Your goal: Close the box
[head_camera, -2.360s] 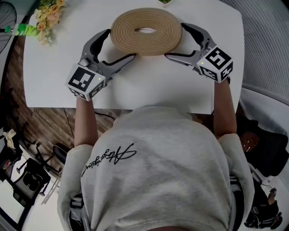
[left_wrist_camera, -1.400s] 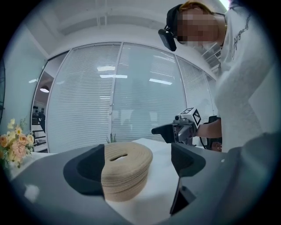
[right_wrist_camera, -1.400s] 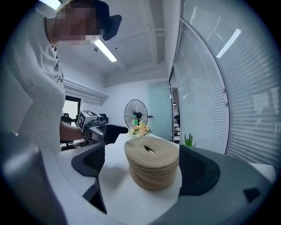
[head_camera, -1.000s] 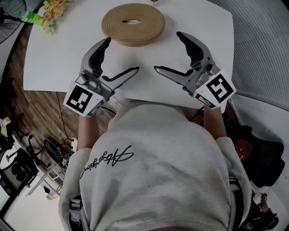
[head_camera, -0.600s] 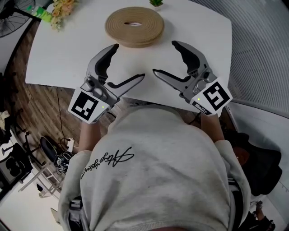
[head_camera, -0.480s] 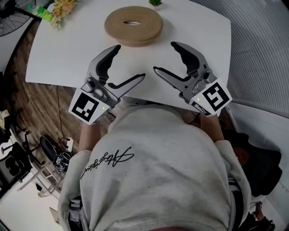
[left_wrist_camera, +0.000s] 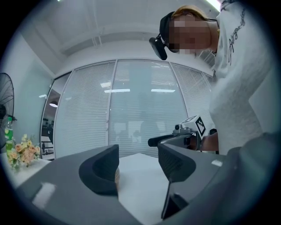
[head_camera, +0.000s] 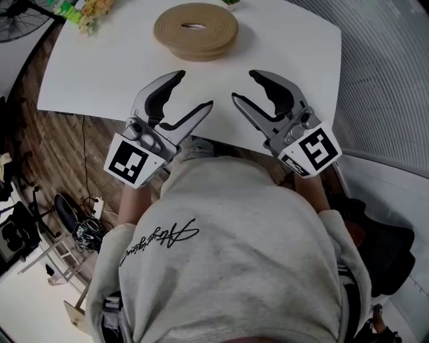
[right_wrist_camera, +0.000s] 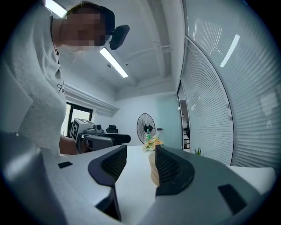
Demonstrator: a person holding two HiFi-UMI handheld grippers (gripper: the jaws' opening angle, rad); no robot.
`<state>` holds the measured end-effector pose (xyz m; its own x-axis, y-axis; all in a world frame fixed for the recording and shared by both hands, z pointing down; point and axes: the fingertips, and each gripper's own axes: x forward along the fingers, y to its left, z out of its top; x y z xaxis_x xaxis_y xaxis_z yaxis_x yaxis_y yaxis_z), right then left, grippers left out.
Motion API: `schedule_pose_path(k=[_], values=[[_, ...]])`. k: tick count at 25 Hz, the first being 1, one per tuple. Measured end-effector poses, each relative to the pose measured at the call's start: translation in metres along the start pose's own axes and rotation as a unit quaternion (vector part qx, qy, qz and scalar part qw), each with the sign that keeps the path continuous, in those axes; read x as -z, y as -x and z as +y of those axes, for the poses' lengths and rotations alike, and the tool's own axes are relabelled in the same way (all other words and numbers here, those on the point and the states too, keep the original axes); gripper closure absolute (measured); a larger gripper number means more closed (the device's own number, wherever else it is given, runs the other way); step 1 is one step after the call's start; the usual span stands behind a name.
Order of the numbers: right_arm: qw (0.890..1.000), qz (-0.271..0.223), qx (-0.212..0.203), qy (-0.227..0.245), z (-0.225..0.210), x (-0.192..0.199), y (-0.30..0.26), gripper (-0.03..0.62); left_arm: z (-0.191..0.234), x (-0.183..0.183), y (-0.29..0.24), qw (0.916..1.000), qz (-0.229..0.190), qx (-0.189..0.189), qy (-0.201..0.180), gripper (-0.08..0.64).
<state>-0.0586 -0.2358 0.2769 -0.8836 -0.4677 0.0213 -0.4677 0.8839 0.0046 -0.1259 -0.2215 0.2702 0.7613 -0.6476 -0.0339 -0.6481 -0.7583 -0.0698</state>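
Flowers [head_camera: 94, 10] left at far-left corner of smooth white desk [head_camera: 100, 74], out of way. Left tongs [head_camera: 194, 89]: grey hard shell, dark ribbed pads [left_wrist_camera: 175, 161]; jaws just been closing, partly apart, nothing between. Box [head_camera: 196, 30]: round, low, tan coiled rope, slot in top, judged shut; set at far middle, well apart from both tongs. Right tongs [head_camera: 244, 86]: gap narrower, likewise just been closing, empty. Closing judged done, hence tongs held off box.
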Motion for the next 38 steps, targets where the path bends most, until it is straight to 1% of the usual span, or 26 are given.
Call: schedule_pose_path(k=[3, 7, 13, 17, 21, 24, 30, 37, 38], values=[[1.0, -0.005, -0.003, -0.003, 0.003, 0.002, 0.011, 0.422, -0.008, 0.002, 0.0, 0.9999, -0.003, -0.016, 0.004, 0.342], [1.0, -0.014, -0.005, -0.005, 0.006, 0.003, 0.026, 0.469, -0.021, 0.007, 0.0, 0.9994, 0.0, -0.033, 0.01, 0.382], [0.999, -0.027, -0.005, -0.024, 0.008, 0.004, 0.025, 0.508, -0.028, 0.008, -0.001, 0.9995, -0.003, -0.032, 0.006, 0.417], [0.999, -0.031, -0.006, -0.02, 0.012, 0.003, 0.022, 0.538, -0.031, 0.005, -0.002, 0.9996, -0.008, -0.025, 0.006, 0.436], [0.999, -0.037, -0.005, -0.022, 0.013, 0.0, 0.021, 0.552, -0.031, 0.003, -0.003, 0.9995, -0.012, -0.027, 0.008, 0.454], [0.999, -0.041, -0.001, -0.028, 0.011, -0.002, 0.021, 0.59, -0.033, 0.002, -0.005, 0.9996, -0.008, -0.023, 0.011, 0.472], [0.998, -0.043, 0.003, -0.035, 0.008, -0.001, 0.019, 0.592, -0.038, 0.002, -0.007, 0.9998, -0.008, -0.006, 0.015, 0.506], [0.998, -0.056, 0.008, -0.032, 0.007, -0.002, 0.022, 0.592, -0.038, 0.003, -0.01, 0.9999, -0.002, -0.001, 0.01, 0.534], [0.998, -0.06, 0.009, -0.031, 0.007, -0.003, 0.023, 0.592, -0.038, 0.002, -0.01, 1.0, -0.002, -0.003, 0.008, 0.548]])
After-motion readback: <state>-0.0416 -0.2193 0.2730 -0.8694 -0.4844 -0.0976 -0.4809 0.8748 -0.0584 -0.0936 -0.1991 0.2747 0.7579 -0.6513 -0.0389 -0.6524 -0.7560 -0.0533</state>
